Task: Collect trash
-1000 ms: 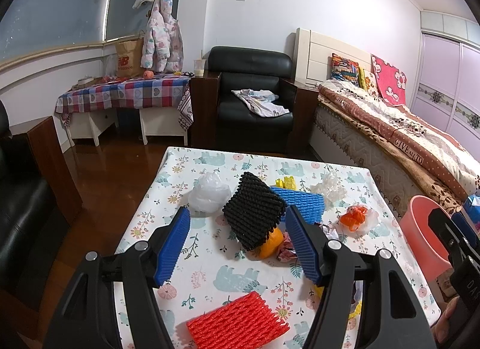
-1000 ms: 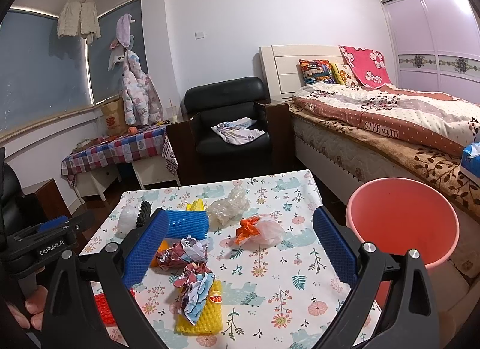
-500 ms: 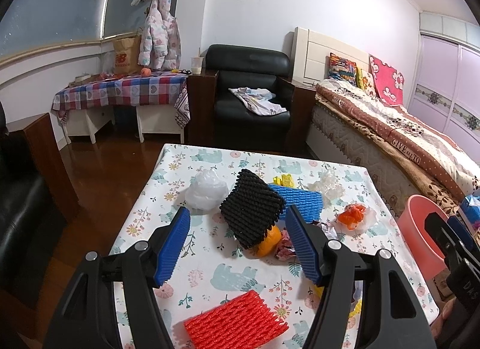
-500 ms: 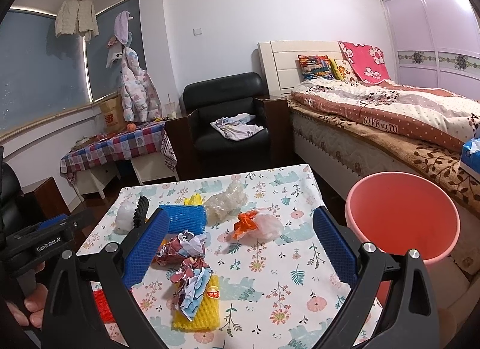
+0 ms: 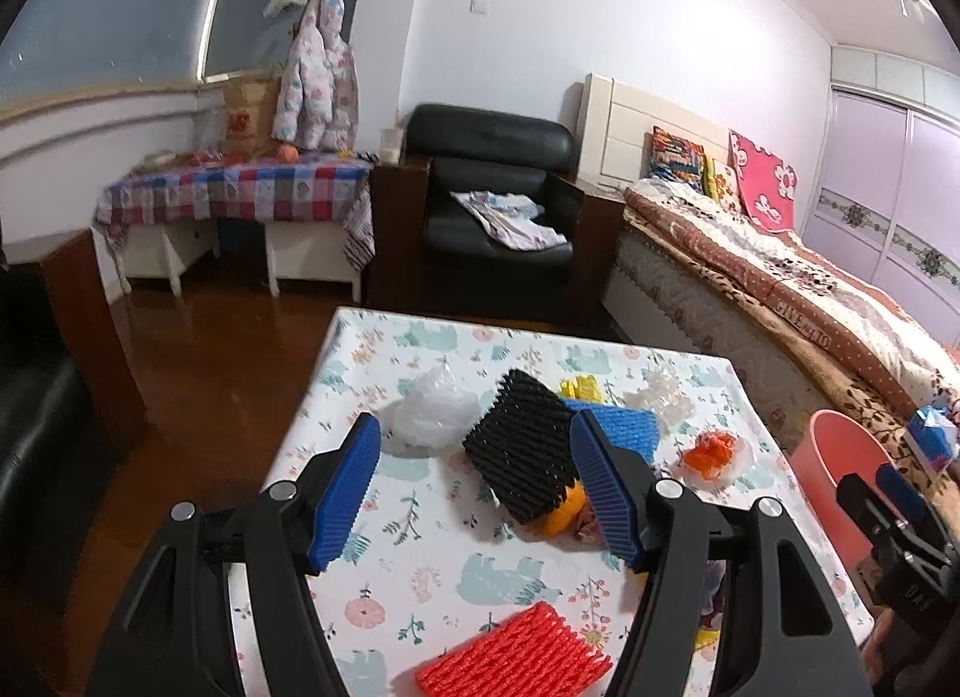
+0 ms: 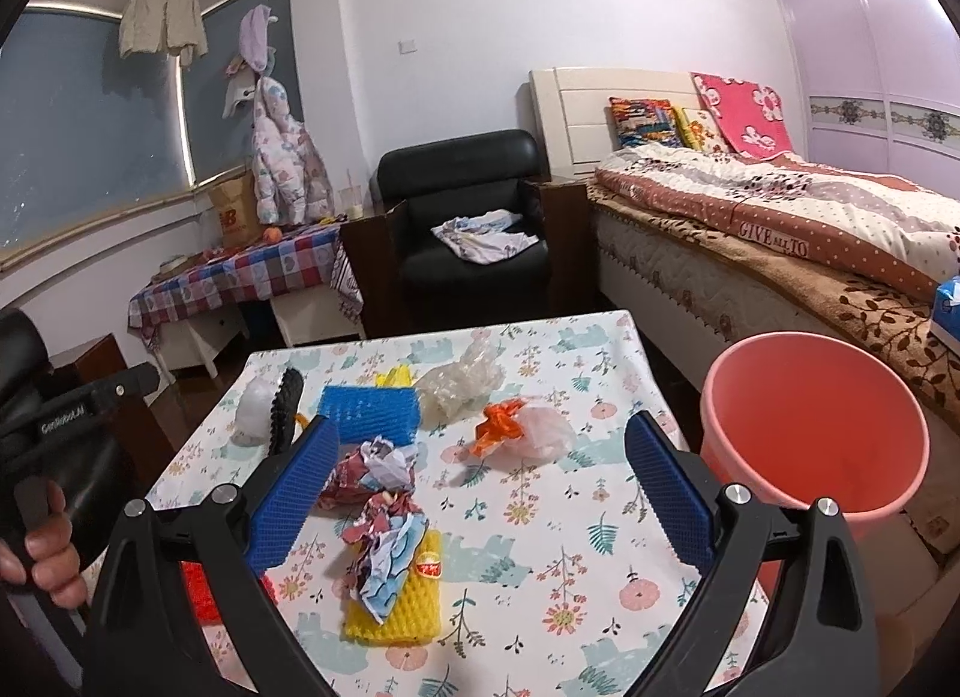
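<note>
Left gripper hangs above the table, jaws wide apart and empty. Black foam net lies between the pads, tilted on an orange item. White bag lies left of the net, blue foam net behind it, red foam net nearest the camera. Pink bin stands right of the table.

The black foam net hides most of the orange fruit; the picture's edge crops the red foam net.
</note>
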`<action>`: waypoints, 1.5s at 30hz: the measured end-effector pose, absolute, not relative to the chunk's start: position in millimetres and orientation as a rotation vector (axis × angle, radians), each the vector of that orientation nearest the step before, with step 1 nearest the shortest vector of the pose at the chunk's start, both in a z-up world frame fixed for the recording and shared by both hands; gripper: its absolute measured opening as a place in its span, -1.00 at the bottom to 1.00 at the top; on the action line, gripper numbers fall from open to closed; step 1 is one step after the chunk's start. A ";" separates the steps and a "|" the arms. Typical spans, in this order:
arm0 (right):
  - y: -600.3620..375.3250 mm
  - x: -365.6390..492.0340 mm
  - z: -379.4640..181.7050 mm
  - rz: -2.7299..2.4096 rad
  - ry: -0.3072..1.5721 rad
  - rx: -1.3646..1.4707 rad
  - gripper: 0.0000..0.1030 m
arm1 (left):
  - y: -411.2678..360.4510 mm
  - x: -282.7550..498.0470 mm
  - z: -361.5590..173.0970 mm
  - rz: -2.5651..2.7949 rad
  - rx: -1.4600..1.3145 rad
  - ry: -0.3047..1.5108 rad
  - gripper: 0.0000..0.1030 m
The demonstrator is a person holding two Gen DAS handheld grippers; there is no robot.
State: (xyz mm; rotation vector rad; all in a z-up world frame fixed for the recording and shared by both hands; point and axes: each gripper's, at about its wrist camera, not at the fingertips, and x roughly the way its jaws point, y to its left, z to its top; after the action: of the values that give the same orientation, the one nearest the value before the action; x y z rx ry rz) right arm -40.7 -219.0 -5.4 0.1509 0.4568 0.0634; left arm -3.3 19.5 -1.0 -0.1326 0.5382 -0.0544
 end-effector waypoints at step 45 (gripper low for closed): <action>-187.7 -21.2 -59.6 0.351 0.762 0.172 -0.81 | 5.5 37.6 -17.9 -0.172 -0.203 0.610 -0.82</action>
State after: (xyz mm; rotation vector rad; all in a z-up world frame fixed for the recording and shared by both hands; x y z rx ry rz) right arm -21.2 -187.7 -59.6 0.1721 0.7617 0.3507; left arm 37.6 5.5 -17.9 -0.2029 0.6098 -0.1723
